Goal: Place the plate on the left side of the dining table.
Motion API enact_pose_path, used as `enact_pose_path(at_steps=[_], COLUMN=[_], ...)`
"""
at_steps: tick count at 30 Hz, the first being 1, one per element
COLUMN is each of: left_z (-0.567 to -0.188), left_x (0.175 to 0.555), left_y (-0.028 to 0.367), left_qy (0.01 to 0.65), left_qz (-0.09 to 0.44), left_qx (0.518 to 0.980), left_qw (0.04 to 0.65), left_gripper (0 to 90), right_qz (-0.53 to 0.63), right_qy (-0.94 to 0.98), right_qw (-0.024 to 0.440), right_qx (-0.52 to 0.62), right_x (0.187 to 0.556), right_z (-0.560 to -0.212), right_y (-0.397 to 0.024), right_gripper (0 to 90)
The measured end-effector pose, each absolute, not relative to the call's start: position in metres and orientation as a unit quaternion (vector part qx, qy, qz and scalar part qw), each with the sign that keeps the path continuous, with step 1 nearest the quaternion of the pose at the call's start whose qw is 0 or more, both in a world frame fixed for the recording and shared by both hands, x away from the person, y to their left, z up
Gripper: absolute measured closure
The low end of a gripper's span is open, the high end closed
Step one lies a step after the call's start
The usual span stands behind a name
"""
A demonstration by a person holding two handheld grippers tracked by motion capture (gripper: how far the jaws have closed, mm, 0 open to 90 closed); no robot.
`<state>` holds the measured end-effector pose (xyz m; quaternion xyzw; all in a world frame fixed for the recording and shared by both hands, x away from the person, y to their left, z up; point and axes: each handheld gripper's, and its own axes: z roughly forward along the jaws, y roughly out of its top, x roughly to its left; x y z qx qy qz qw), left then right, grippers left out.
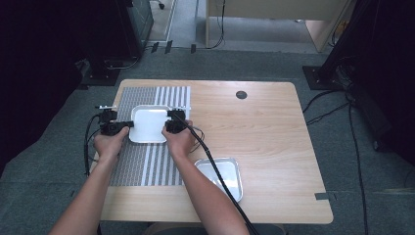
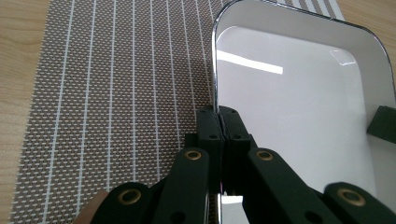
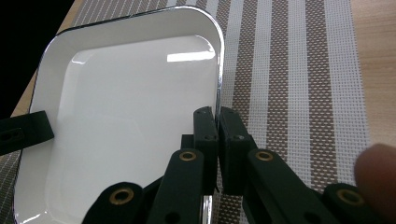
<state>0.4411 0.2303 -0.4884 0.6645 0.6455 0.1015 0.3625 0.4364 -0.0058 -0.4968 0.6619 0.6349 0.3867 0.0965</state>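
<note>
Black jaws of the left gripper point(image 2: 218, 122) pinch the tray point(image 2: 299, 98) by its left rim, and the right gripper point(image 3: 217, 122) clamps the opposite rim; the tray sits on the mat point(image 1: 128, 161). Keep both hands level so it stays flat. Pads hide the rim they bite, so grip depth is unclear

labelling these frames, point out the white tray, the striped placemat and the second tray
white tray point(image 1: 148, 125), high view, bare middle of its floor
striped placemat point(image 2: 116, 84), left gripper view, woven part left of the tray
second tray point(image 1: 234, 164), high view, its far rim
</note>
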Motion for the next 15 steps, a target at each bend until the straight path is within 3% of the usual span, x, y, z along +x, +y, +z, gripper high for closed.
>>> enact_pose_path(at_steps=[15], left_z=[-0.4955], left_x=[0.4464], left_y=[0.2317], left_qy=[0.657], left_qz=[0.086], left_qx=[0.657], left_qw=[0.359], left_gripper=[89.3], right_qz=[0.383], right_qy=[0.641], right_qw=[0.106], right_qx=[0.657], right_x=[0.439], right_z=[-0.5048], right_y=[-0.0043], right_gripper=[86.4])
